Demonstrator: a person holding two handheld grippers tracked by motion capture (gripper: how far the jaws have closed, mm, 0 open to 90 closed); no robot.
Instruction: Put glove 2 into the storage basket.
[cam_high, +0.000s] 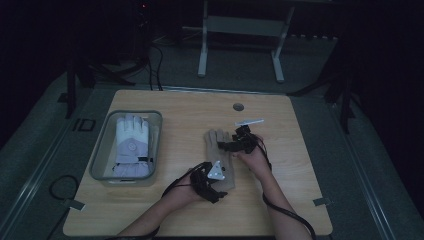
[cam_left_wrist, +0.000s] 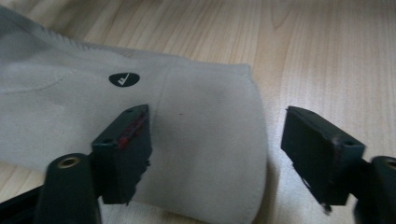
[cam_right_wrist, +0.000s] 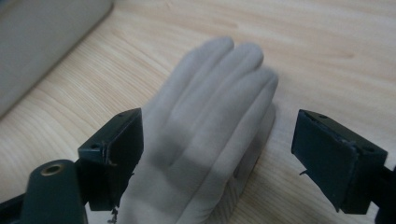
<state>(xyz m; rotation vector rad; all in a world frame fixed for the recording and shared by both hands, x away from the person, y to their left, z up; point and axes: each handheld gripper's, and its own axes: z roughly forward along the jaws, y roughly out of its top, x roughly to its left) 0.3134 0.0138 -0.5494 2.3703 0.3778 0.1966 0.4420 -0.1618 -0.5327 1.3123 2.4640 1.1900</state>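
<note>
Straddling the grey glove (cam_high: 218, 150), both hand-held grippers gape

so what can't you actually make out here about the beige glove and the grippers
- Beige glove, high view: its cuff lies under the left gripper, part of its fingers under the right gripper.
- Left gripper view: the glove's finger end is cut off by the left edge; its small black logo is too small to read.
- Right gripper view: the glove fingers are blurred; cuff cut off at the bottom.
- White glove in the bin: dim, details unclear.
</note>
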